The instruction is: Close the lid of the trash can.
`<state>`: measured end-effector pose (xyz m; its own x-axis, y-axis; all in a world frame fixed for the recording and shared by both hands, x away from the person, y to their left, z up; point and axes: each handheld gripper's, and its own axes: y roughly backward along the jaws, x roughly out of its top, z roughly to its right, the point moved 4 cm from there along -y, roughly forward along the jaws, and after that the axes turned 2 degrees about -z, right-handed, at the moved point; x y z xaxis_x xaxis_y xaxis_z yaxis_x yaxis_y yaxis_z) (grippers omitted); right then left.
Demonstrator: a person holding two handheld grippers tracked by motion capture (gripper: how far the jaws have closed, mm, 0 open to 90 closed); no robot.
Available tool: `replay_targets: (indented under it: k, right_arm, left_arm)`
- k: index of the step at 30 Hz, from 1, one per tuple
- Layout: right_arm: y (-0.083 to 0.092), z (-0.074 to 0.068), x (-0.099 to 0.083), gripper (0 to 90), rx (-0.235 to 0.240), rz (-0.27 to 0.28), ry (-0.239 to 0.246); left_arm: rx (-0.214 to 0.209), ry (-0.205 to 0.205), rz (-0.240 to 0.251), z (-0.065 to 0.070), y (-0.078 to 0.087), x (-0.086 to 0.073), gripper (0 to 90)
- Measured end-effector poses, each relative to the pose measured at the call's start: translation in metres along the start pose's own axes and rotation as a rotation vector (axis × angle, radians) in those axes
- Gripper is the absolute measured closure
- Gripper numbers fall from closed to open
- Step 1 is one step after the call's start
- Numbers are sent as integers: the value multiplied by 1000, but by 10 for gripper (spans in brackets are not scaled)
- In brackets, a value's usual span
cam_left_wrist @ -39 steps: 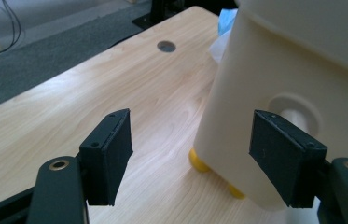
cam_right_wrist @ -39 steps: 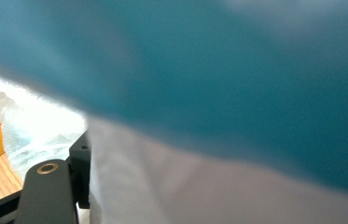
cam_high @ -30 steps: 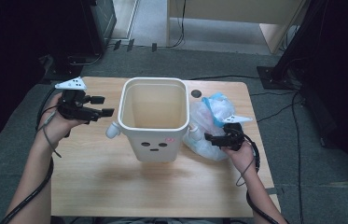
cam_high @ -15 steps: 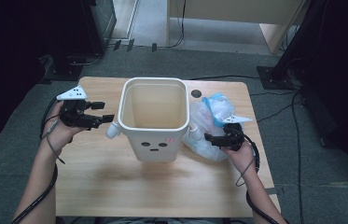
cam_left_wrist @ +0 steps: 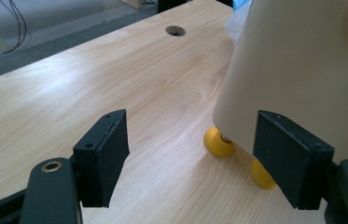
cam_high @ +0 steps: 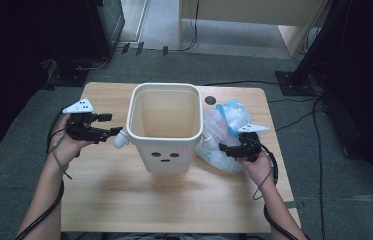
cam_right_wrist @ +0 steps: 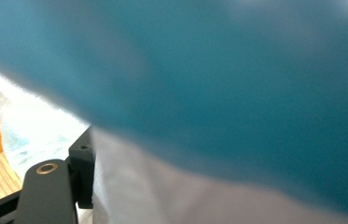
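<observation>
The left gripper (cam_high: 105, 127) has its jaws wide with nothing between them, low beside the white bin (cam_high: 164, 127), maybe to steady it. The bin stands mid tabletop (cam_high: 124, 200) on yellow feet (cam_left_wrist: 218, 141). At three o'clock, the right gripper (cam_high: 230, 148) presses into the blue plastic bag (cam_high: 226, 131); whether it grips, I cannot tell

The high view looks forward and down from above the person's side, taking in the whole bench (cam_high: 124, 200) from some way off. The left gripper view sits low, looking across the bench close beside the cream bin (cam_left_wrist: 302, 70), which the high view shares. The right gripper view is pressed against a blue bag (cam_right_wrist: 232, 70), blurred
</observation>
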<state>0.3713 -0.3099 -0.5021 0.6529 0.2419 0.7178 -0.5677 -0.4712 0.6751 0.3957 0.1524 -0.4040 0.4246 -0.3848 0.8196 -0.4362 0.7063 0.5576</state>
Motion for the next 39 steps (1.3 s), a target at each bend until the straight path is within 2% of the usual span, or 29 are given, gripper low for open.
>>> replay_targets:
  k: [4, 8, 12, 14, 18, 24, 28, 34, 38, 39]
  right_arm:
    - [0, 0, 0, 261, 0, -2, 0]
    - [-1, 0, 0, 259, 1, -2, 4]
    - [-1, 0, -1, 259, 1, -2, 5]
    - [-1, 0, -1, 259, 2, -3, 5]
    - [-1, -1, -1, 259, 3, -4, 4]
    - [-1, -1, -1, 259, 5, -7, 4]
    - [-2, -1, -1, 258, 6, -7, 4]
    - [-2, -1, -1, 257, 6, -8, 6]
    - [-2, -1, -2, 256, 9, -8, 5]
    - [-3, -1, -2, 255, 10, -8, 4]
  left_arm:
    - [-22, 32, 23, -2, -5, -7, 247]
    - [-6, 21, 8, -5, -11, -16, 235]
    - [-6, 16, -2, -7, -17, -25, 228]
    - [-2, 10, 3, -8, -19, -28, 216]
    - [0, 31, 9, -9, -21, -35, 205]
    - [8, 23, 8, -12, -25, -47, 197]
    - [28, 13, 6, -14, -29, -54, 197]
    - [22, 21, -11, -16, -35, -62, 197]
    - [-9, 28, -13, -16, -39, -67, 196]
    - [-5, 25, -29, -17, -42, -70, 197]
